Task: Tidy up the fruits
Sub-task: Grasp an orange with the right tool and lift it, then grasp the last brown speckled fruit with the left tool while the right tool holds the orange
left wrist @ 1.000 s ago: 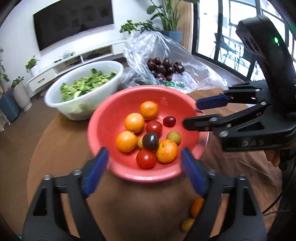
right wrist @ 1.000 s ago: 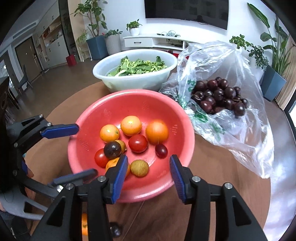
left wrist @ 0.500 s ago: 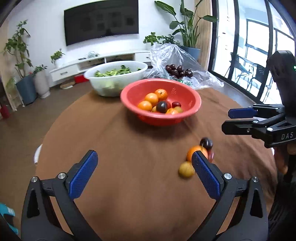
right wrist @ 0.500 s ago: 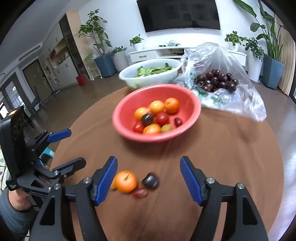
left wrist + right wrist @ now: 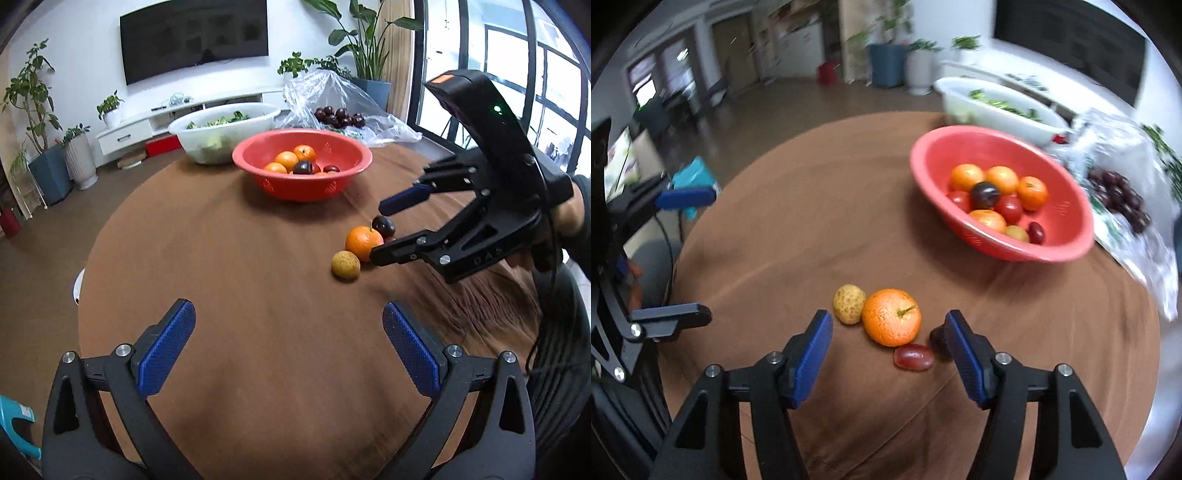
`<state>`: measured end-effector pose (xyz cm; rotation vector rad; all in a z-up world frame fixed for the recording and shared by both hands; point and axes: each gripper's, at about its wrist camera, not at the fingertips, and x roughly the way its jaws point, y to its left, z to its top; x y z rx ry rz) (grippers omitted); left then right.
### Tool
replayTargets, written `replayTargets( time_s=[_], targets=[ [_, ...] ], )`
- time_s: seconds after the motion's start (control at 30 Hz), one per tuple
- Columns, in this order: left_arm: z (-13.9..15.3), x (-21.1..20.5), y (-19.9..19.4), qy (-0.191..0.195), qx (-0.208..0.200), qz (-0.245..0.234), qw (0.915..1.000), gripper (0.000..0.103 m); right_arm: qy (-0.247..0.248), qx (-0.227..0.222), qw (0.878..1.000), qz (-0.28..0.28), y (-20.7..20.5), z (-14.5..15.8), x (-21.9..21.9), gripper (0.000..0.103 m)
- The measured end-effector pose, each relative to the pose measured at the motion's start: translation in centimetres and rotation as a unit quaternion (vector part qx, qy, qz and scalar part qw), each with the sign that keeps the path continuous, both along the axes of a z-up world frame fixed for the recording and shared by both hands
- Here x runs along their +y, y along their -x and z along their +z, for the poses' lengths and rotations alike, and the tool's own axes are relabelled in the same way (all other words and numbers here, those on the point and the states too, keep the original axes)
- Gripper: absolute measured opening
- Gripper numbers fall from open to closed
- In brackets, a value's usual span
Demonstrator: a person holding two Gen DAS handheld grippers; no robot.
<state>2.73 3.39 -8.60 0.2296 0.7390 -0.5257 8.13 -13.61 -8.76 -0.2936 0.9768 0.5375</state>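
Fruit still loose lies nearest: an orange (image 5: 892,316), touching a yellow fruit (image 5: 849,303) and a grape (image 5: 913,356), sits before the right gripper (image 5: 888,354), spread and newly pulled back from the red bowl (image 5: 1067,206) beyond. Left gripper (image 5: 288,350) spread, empty. Next pick looks imminent.

Setting: home living room, domestic interior.
Evidence: wall-mounted flat television (image 5: 194,40) on a white wall; low white media console (image 5: 177,118) beneath it, carrying small potted plants (image 5: 109,109); tall leafy houseplants in floor pots (image 5: 369,44) beside floor-to-ceiling windows (image 5: 517,74); brown wood-tone floor (image 5: 44,236).
Foreground: round table under a brown cloth (image 5: 258,295). Near its far edge stand a red colander of fruit (image 5: 302,168), a white basin of leafy greens (image 5: 223,129) and a clear plastic bag of dark plums (image 5: 340,110).
Right wrist view: cabinets and doors along the far wall, blurred (image 5: 738,48).
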Motion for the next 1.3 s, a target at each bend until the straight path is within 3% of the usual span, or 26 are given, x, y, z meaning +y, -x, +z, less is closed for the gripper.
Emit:
replayTargets(
  time_s=[0.27,0.9,1.1,1.3],
  targets=[
    [-0.3,0.2,-0.6,0.003,0.017,-0.001,0.9998,0.103,0.053,0.034,0.996,0.066,-1.7,-1.1,0.4,0.064],
    [-0.6,-0.1,-1.0,-0.001,0.029,-0.007,0.9995,0.103,0.136,0.051,0.976,0.159,-2.8,-1.8,3.7,0.048],
    [-0.6,-0.1,-1.6,0.005,0.036,-0.004,0.9993,0.103,0.123,0.05,0.98,0.148,-2.9,-1.4,3.5,0.04],
    [-0.6,-1.6,-3.0,-0.003,0.036,-0.019,0.9992,0.103,0.054,0.028,0.992,0.108,-1.5,1.0,1.7,0.04]
  ],
)
